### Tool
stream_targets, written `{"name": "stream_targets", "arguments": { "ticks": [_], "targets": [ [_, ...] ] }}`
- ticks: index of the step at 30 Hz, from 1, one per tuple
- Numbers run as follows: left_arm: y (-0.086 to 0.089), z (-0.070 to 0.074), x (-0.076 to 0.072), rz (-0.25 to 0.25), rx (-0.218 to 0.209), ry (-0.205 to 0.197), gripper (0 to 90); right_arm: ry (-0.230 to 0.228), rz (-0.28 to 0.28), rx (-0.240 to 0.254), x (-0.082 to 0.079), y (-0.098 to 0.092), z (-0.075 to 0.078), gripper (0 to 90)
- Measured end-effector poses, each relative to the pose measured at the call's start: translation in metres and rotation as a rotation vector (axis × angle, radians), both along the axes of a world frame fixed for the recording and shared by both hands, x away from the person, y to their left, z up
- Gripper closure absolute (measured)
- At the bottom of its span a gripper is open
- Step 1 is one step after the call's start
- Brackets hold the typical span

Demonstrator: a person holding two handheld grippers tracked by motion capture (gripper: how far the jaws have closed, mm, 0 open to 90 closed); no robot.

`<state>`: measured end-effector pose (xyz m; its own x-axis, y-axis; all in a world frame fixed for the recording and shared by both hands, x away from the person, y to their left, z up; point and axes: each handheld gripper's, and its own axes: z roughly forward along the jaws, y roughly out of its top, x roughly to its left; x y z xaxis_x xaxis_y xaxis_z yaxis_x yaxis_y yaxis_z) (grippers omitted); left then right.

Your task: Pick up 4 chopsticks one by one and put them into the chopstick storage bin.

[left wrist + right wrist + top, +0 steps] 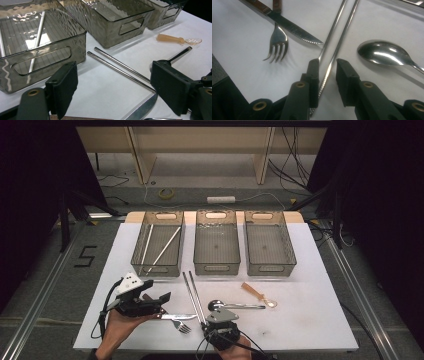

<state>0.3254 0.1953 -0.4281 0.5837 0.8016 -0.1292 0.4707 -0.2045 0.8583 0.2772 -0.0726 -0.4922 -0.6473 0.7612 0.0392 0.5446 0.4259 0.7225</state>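
High view: the right tool [204,324] sits at the near edge of the white desk [310,320], over the near ends of two metal chopsticks [192,292] that lie side by side and run away from it toward the bins. In the right gripper view both chopsticks [338,32] lead in between the black jaws. One stick runs along the inner face of the left jaw; the other lies in the gap, and the right jaw stands a little clear of it. The jaws are narrow but not pressed on the sticks.

A spoon [235,306] lies just right of the chopsticks, its bowl near the right tool. A knife [287,25] and a fork [277,42] lie to the left, the knife's tip close to the nearer chopstick.

The left tool [150,304] is held over the knife handle at the left. Its jaws stand wide, with nothing between them in the left gripper view [112,92], where the chopsticks [120,67] cross the desk ahead.

Three clear bins stand in a row at the far side; the left bin [137,255] holds two white sticks [162,249]. A small plastic spoon [259,295] lies well right of the chopsticks.
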Motion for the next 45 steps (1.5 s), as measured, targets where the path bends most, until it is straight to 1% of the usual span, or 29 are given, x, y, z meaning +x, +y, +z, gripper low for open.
{"name": "stream_targets", "arguments": {
  "ticks": [9, 17, 24, 31, 37, 45],
  "targets": [
    [-0.0002, -0.0001, -0.0002, -0.004, 0.003, 0.000, 21.5, -0.004, -0.008, -0.004, 0.0009, 0.0000, -0.0014, 74.3],
    [-0.0005, -0.0003, 0.0001, -0.008, 0.004, 0.002, 21.3, -0.010, -0.009, -0.019, 0.0004, 0.0008, -0.0027, 75.1],
    [-0.0009, 0.0000, -0.0003, -0.010, 0.003, 0.002, 21.2, -0.017, -0.023, -0.024, -0.0008, 0.0023, -0.0030, 75.9],
    [-0.0012, 0.0001, -0.0007, -0.010, 0.002, 0.001, 21.2, -0.032, -0.036, -0.034, -0.0019, 0.0035, -0.0037, 79.8],
    [-0.0014, 0.0002, -0.0012, -0.009, 0.002, -0.001, 21.2, -0.033, -0.054, -0.031, -0.0021, 0.0037, -0.0040, 83.9],
    [-0.0018, 0.0005, -0.0018, -0.013, 0.005, 0.000, 21.2, -0.032, -0.070, -0.024, -0.0024, 0.0042, -0.0041, 85.3]
  ]
}}
